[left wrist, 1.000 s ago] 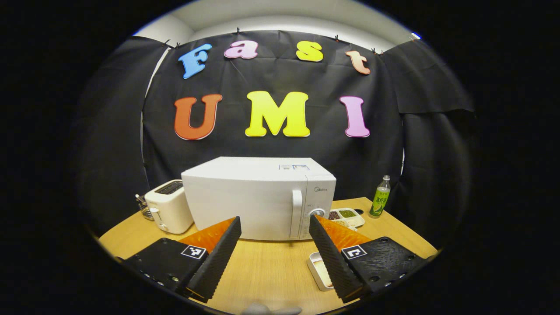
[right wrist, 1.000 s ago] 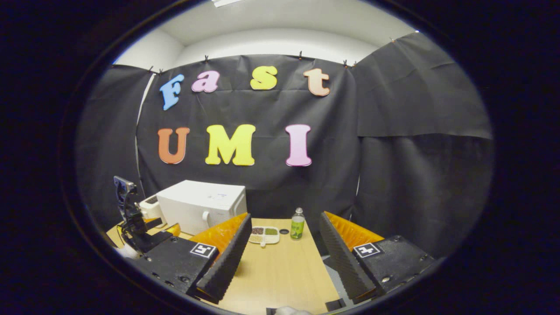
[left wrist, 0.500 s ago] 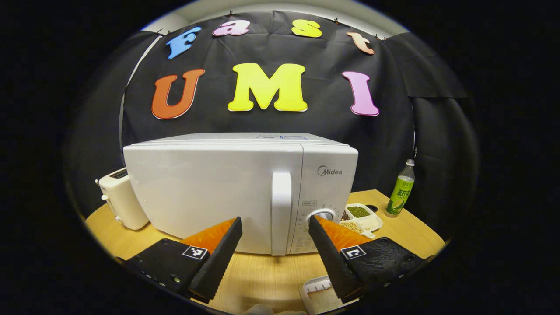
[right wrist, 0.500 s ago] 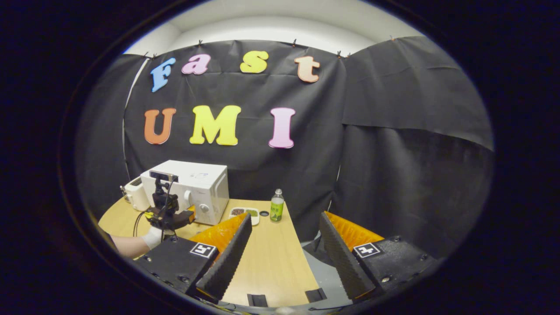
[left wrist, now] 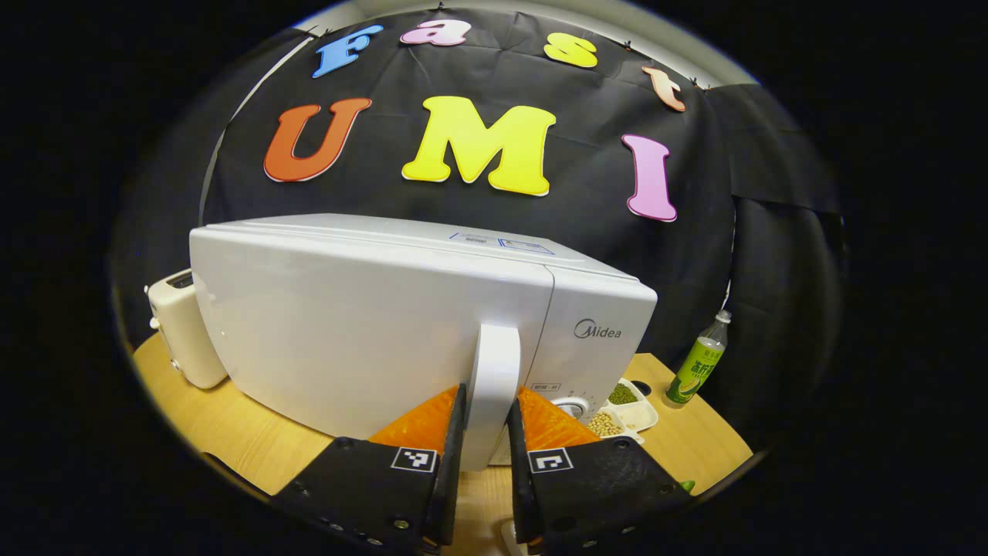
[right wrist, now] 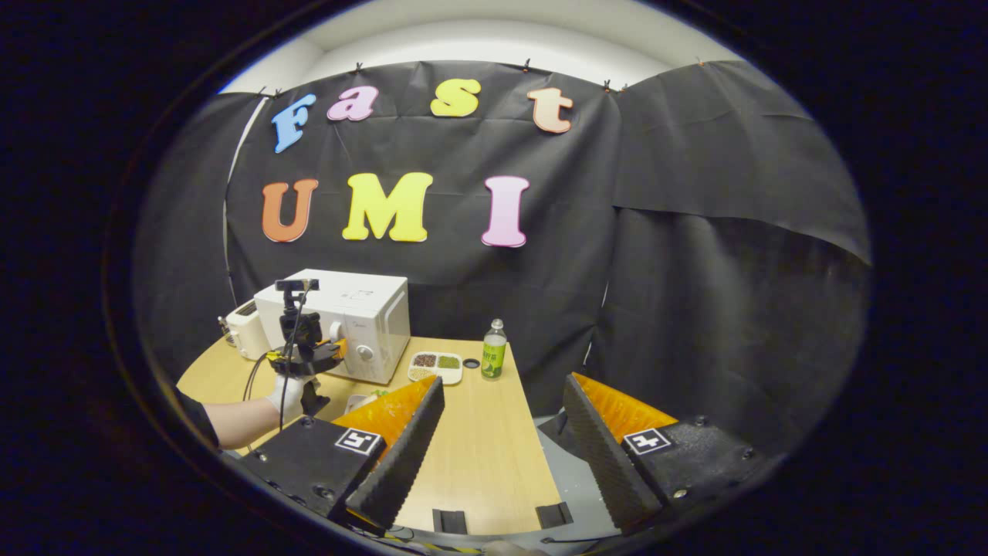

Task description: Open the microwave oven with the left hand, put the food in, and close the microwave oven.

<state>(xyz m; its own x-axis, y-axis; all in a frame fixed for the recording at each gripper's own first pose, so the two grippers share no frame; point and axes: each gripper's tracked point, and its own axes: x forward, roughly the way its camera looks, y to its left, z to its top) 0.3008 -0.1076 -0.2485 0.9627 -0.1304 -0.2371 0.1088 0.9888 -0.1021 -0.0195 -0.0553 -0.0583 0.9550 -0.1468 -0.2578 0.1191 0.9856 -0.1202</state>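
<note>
At the bottom centre of the left gripper view, the left tongs (left wrist: 485, 432) pinch the vertical door handle (left wrist: 491, 386) of the white microwave (left wrist: 370, 324), whose door is closed. Behind it, a toaster (left wrist: 179, 328) stands at the left edge, while a divided dish of beans (left wrist: 627, 408) and a green bottle (left wrist: 696, 359) sit at the right on the wooden surface (left wrist: 224, 432). In the right gripper view, the right tongs (right wrist: 502, 440) hang spread and empty above the surface's near edge, with the microwave far off at centre left.
</note>
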